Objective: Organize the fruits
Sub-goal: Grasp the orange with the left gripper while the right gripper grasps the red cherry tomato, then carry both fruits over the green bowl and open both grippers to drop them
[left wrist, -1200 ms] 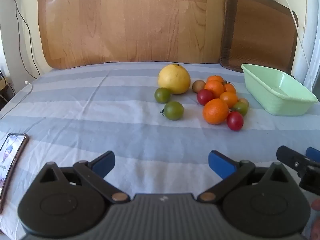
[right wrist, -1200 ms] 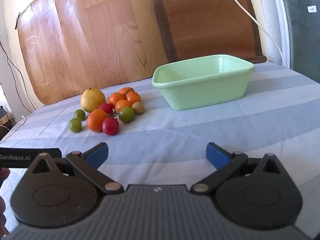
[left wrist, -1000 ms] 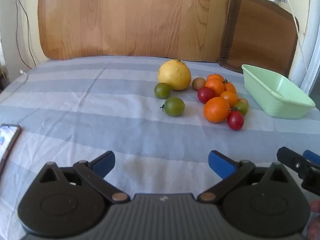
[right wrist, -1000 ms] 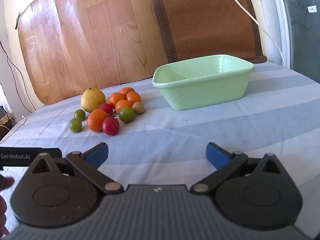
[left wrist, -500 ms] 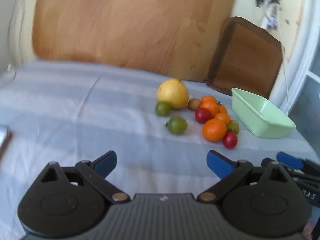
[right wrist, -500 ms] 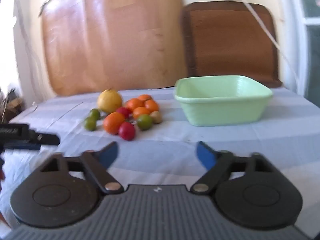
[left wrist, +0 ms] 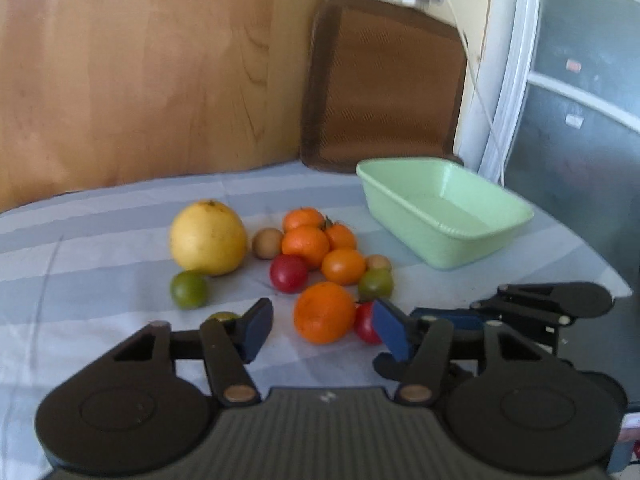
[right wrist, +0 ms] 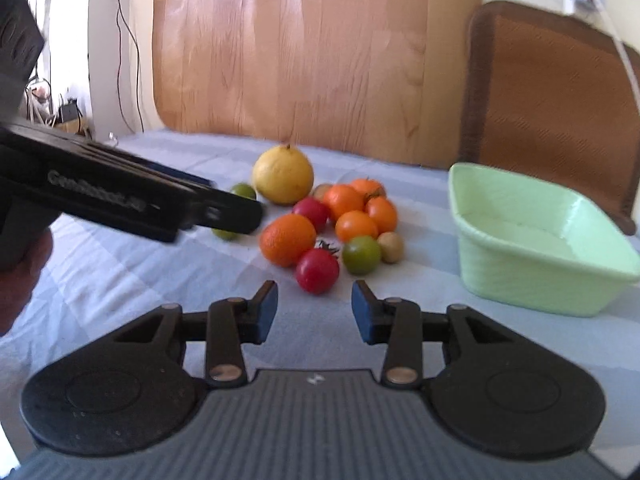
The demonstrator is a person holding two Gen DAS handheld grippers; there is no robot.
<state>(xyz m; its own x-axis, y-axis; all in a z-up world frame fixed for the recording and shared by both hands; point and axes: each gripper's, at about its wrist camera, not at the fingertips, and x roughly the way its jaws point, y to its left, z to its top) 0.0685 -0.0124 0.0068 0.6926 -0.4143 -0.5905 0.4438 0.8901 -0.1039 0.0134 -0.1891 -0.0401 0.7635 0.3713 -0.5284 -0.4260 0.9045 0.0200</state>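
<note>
— Striped blue-and-white cloth [left wrist: 100, 248] covers the surface where the fruit sits in a loose cluster: a large yellow citrus [left wrist: 208, 238] at the far left, several small oranges [left wrist: 305, 245] behind, a bigger orange [left wrist: 325, 313] at the front. What about the tools?

— Left gripper [left wrist: 320, 330], seen from its own camera, has its blue pads partly apart and closing. The bigger orange appears between them in the picture, though it lies further off on the cloth; the pads press on nothing. The right gripper [right wrist: 314, 310] is likewise closing, with only bare cloth between its pads; a red tomato [right wrist: 317, 271] lies just beyond them.

— And where does everything else stand?

— A pale green basin [right wrist: 536, 264], with nothing seen inside, rests on the cloth to the right of the cluster, apart from it. A green tomato [right wrist: 361, 255] sits beside the red one, touching a small brown fruit [right wrist: 391, 247]. Another red tomato [left wrist: 289, 273] sits mid-cluster, and a green one [left wrist: 189, 290] lies below the yellow citrus. In the right wrist view the left tool crosses the frame from the left, a person's hand [right wrist: 24, 272] under it, partly hiding another green fruit [right wrist: 226, 234]. A wooden board [left wrist: 140, 72] and a brown woven mat [left wrist: 384, 96] lean behind.
</note>
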